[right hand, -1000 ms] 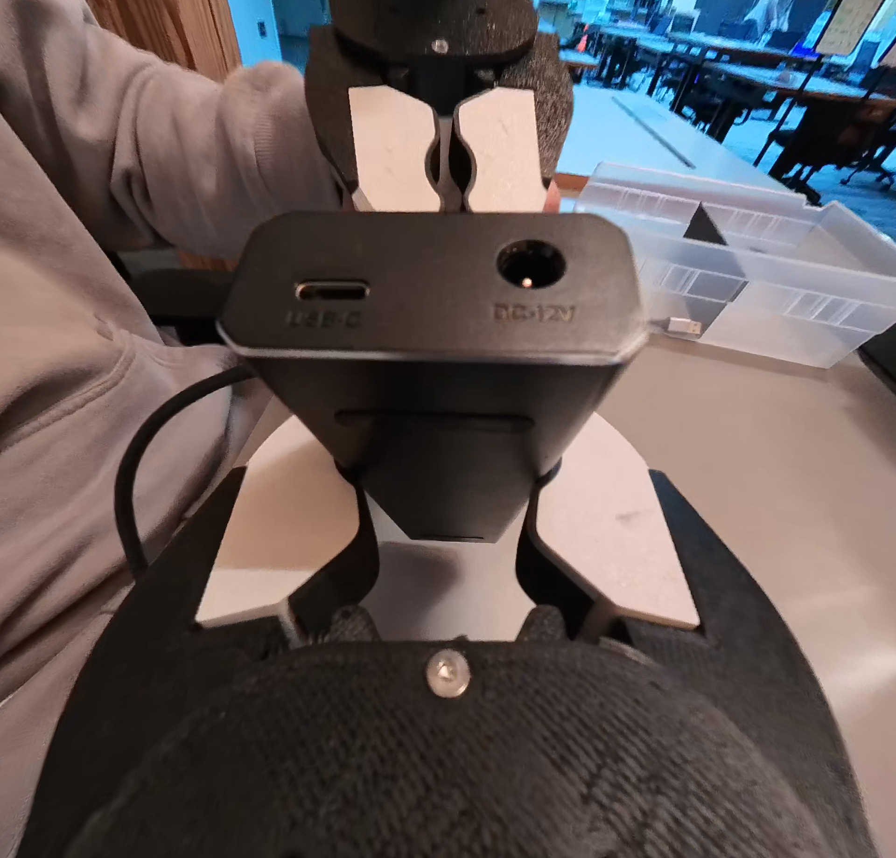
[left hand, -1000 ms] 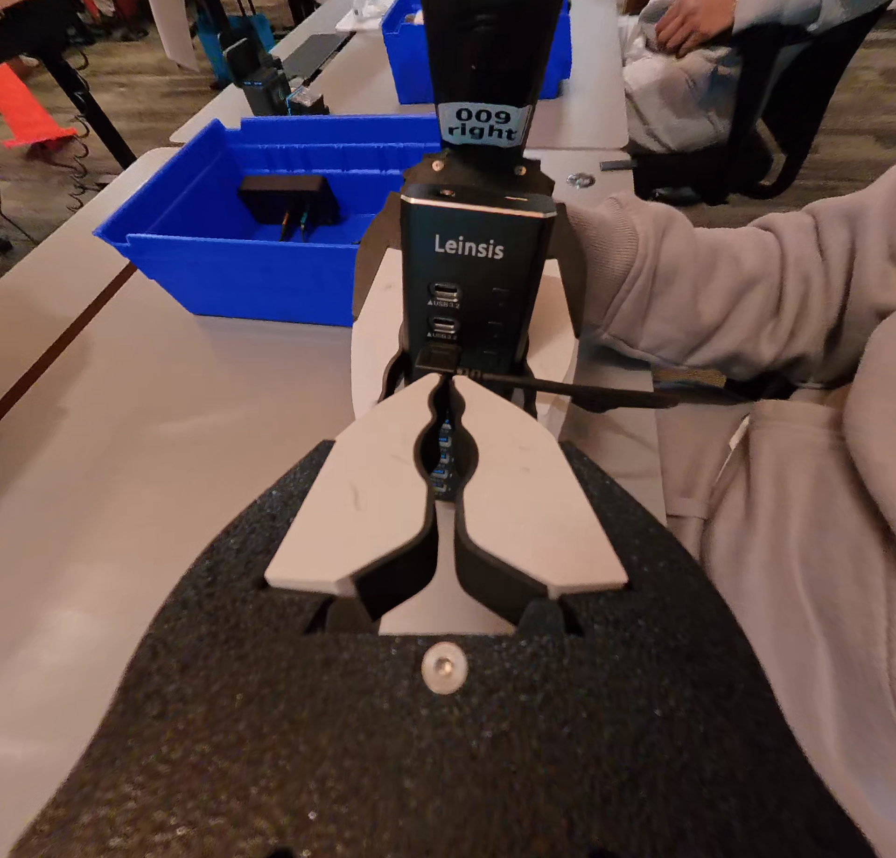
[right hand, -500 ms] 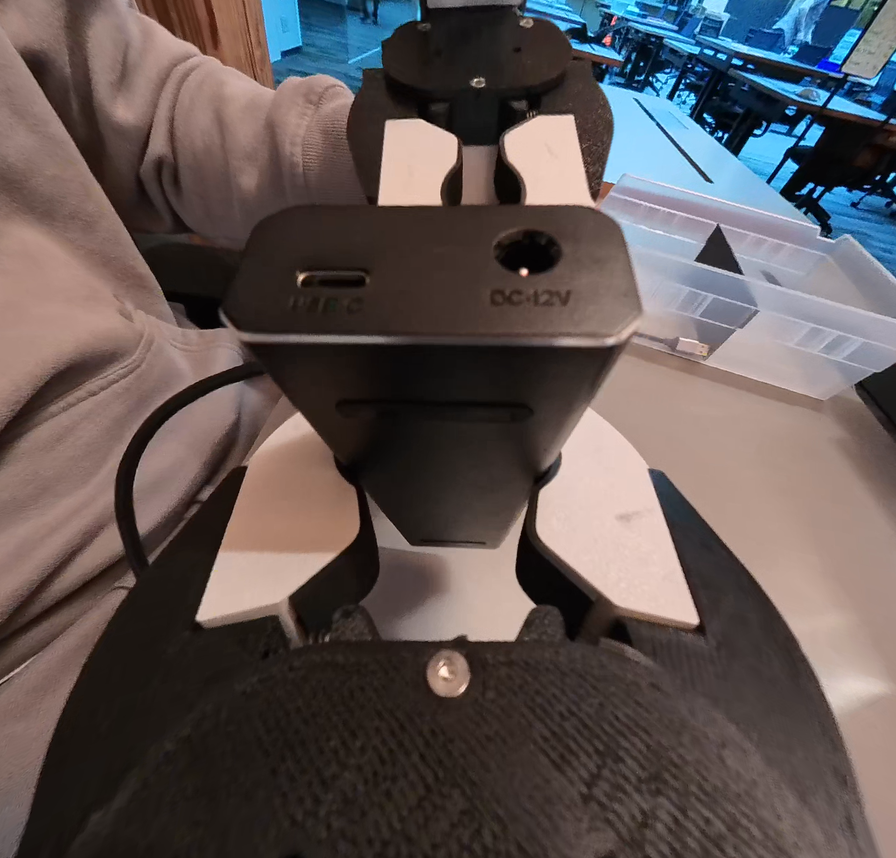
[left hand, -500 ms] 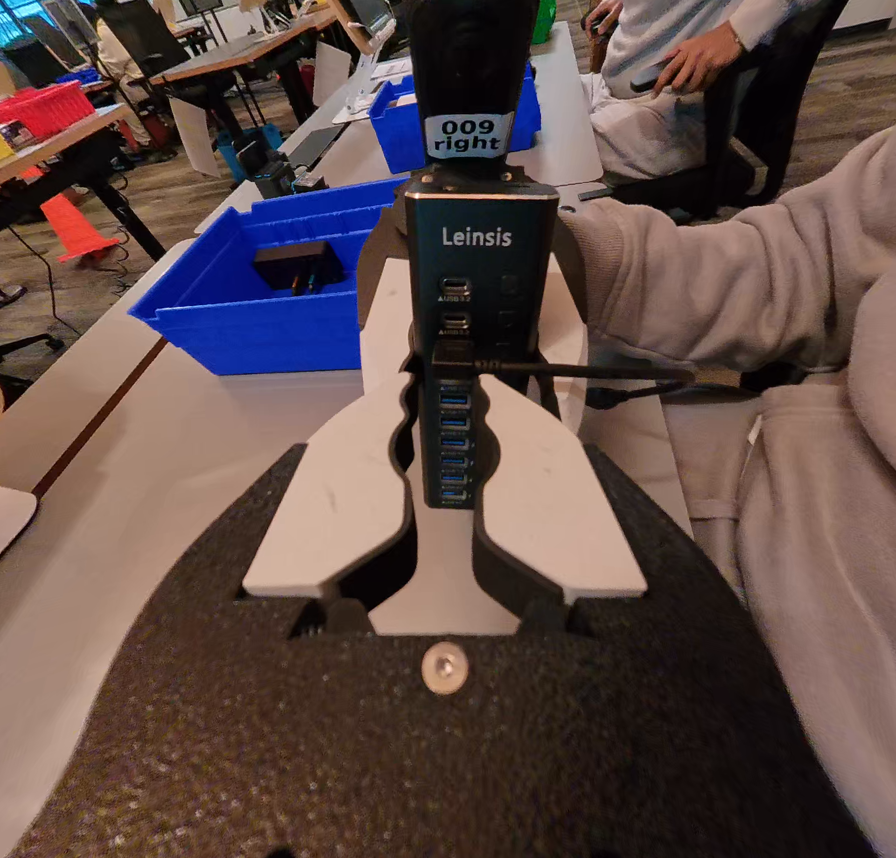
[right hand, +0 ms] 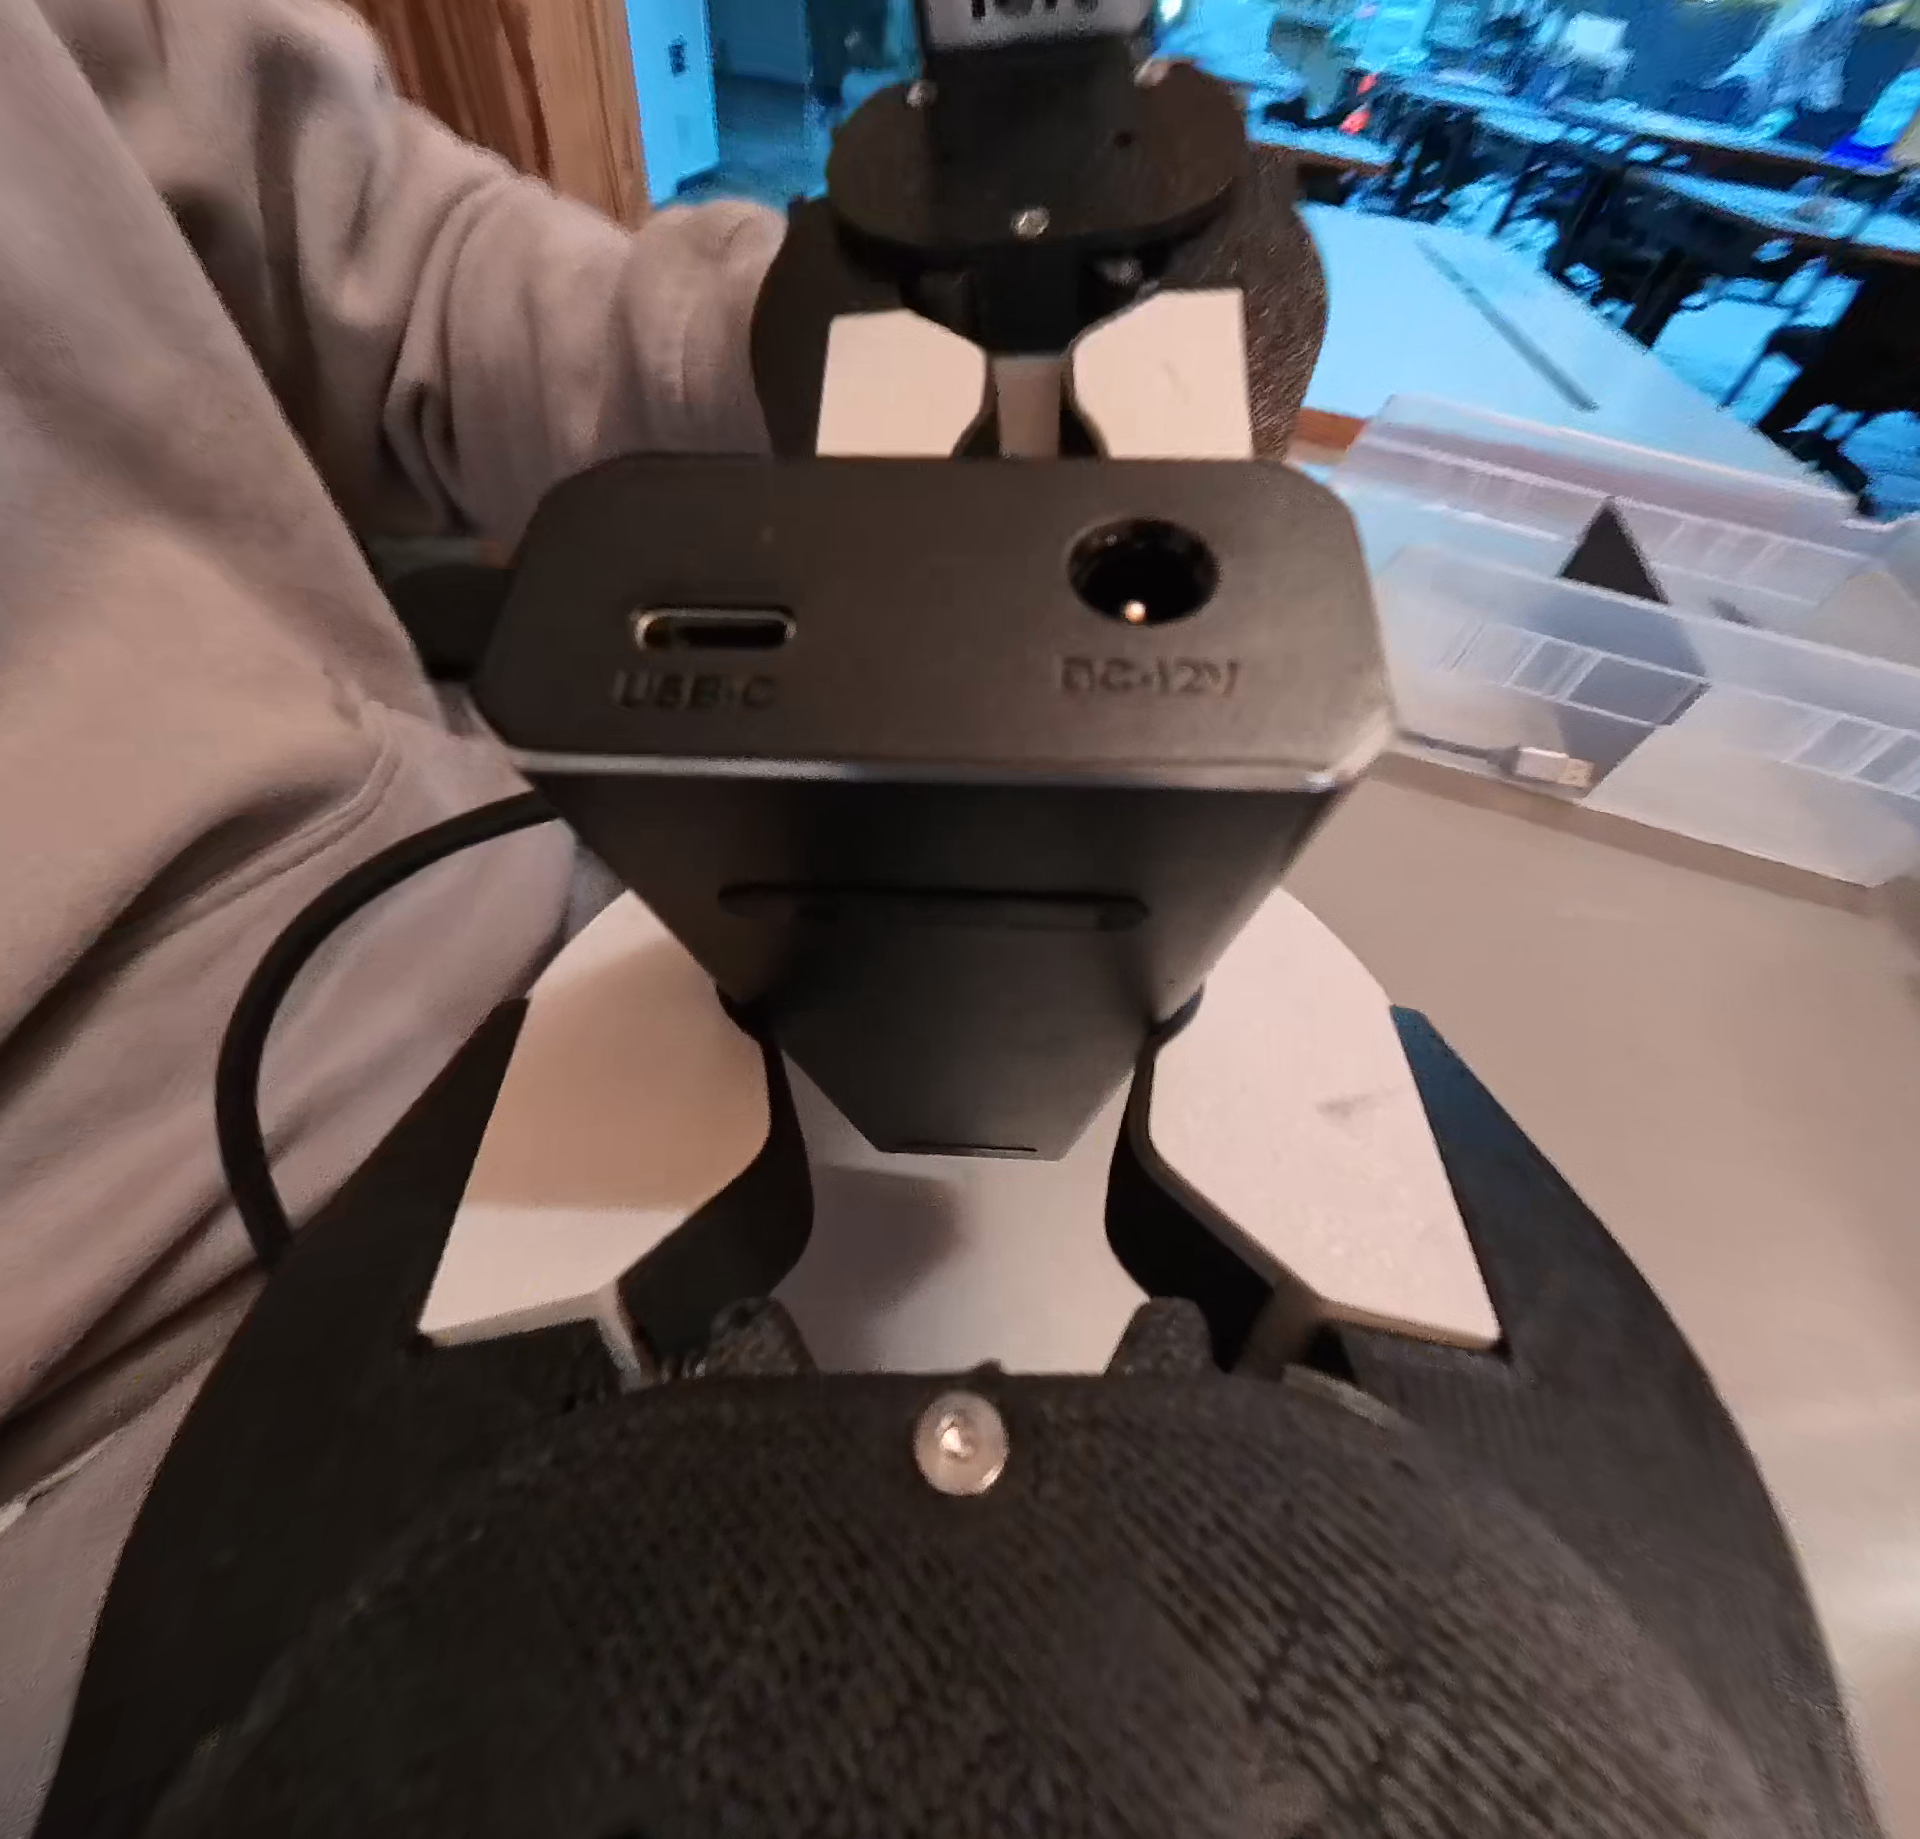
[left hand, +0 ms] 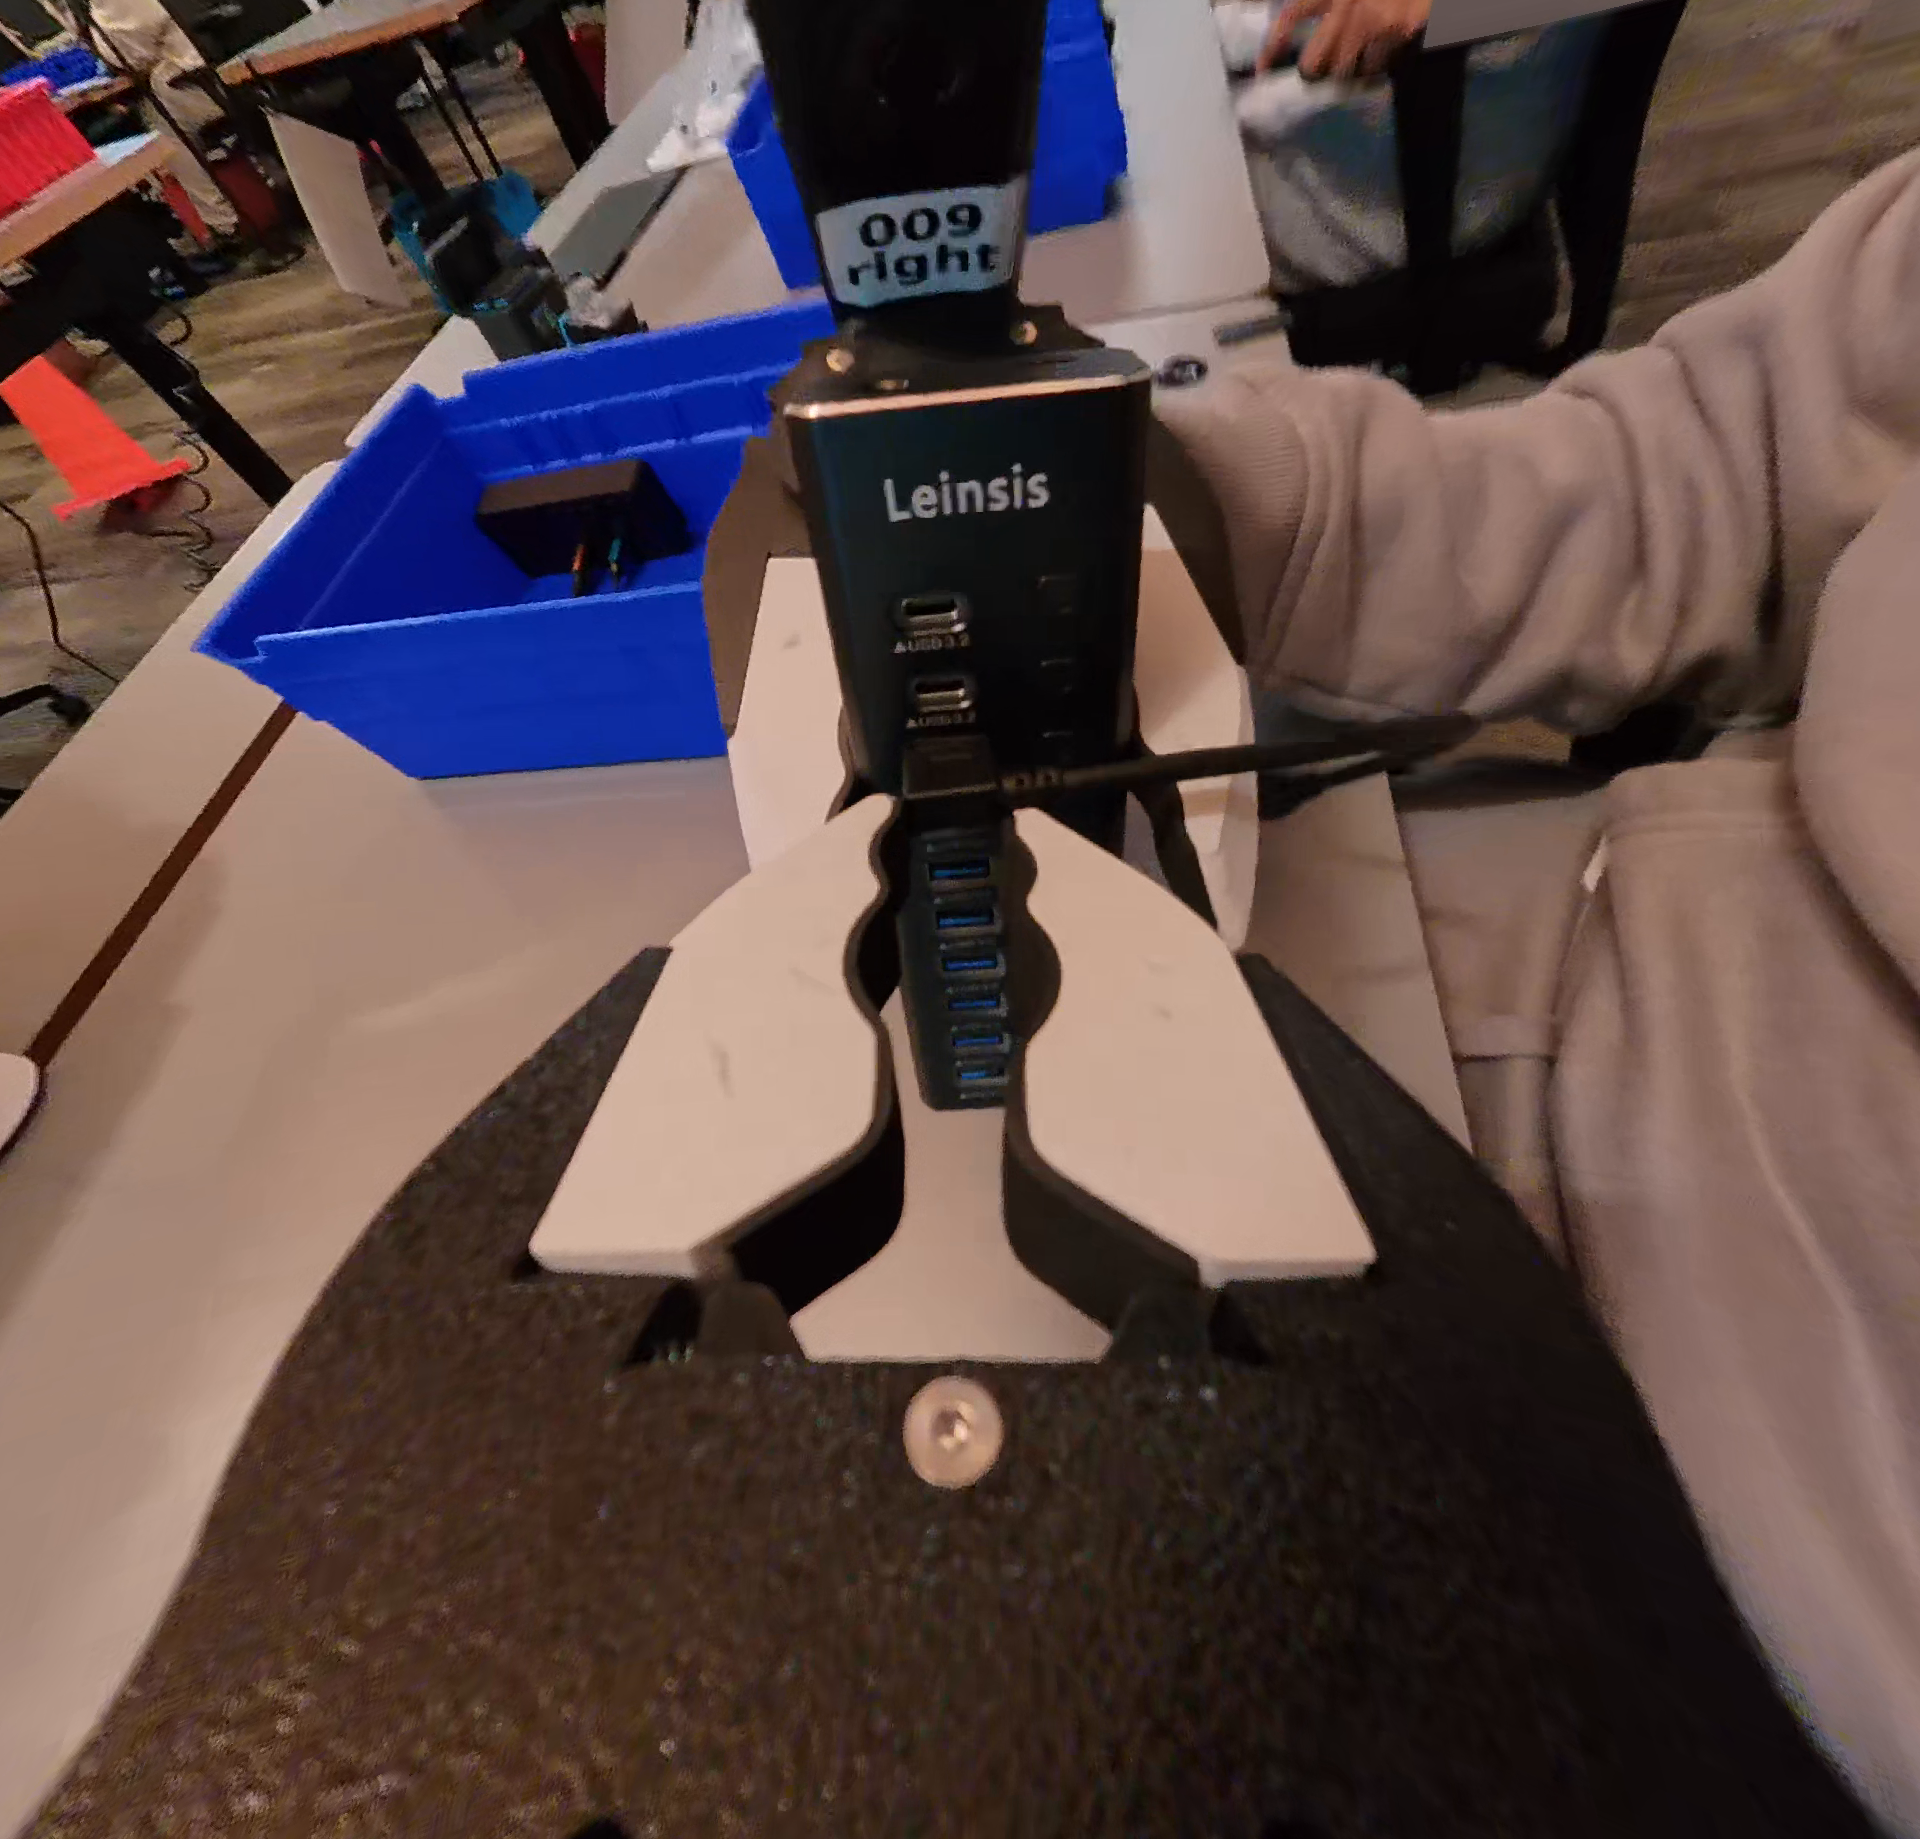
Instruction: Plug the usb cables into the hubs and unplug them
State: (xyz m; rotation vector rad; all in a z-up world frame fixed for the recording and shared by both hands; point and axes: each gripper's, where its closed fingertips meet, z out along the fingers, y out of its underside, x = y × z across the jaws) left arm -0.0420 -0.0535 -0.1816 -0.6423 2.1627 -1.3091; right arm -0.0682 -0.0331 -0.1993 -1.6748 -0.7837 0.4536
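I am looking at one black, box-shaped metal USB hub [left hand: 971, 584], held up in the air above the pale tabletop [left hand: 395, 958] between my two grippers. Its front face is showing two small oval ports near the top and, below them, a column of six blue ports that I can count between the fingers. One black USB cable [left hand: 1195, 766] is sitting with its plug in the port just under the oval pair, and its cord is running off to the right toward a grey sleeve [left hand: 1507, 563]. In the right wrist view the same cord [right hand: 249, 1041] is looping down on the left.

My right gripper [right hand: 961, 1072] is pinching the hub's [right hand: 935, 646] body, its white fingers [right hand: 1299, 1114] pressing on both sides; the end face toward this camera is carrying one oval port and one round socket. My left gripper [left hand: 956, 833] is facing it with jaws slightly spread, its white fingertips [left hand: 790, 958] flanking the blue ports just below the plug, gripping nothing that I can see.

One blue plastic bin [left hand: 488, 646] is standing on the table left of the hub, holding one black box. A second blue bin [left hand: 1081, 96] is sitting farther back. In the right view, one clear plastic organiser tray [right hand: 1662, 636] is lying on the table to the right, well apart from the hub.
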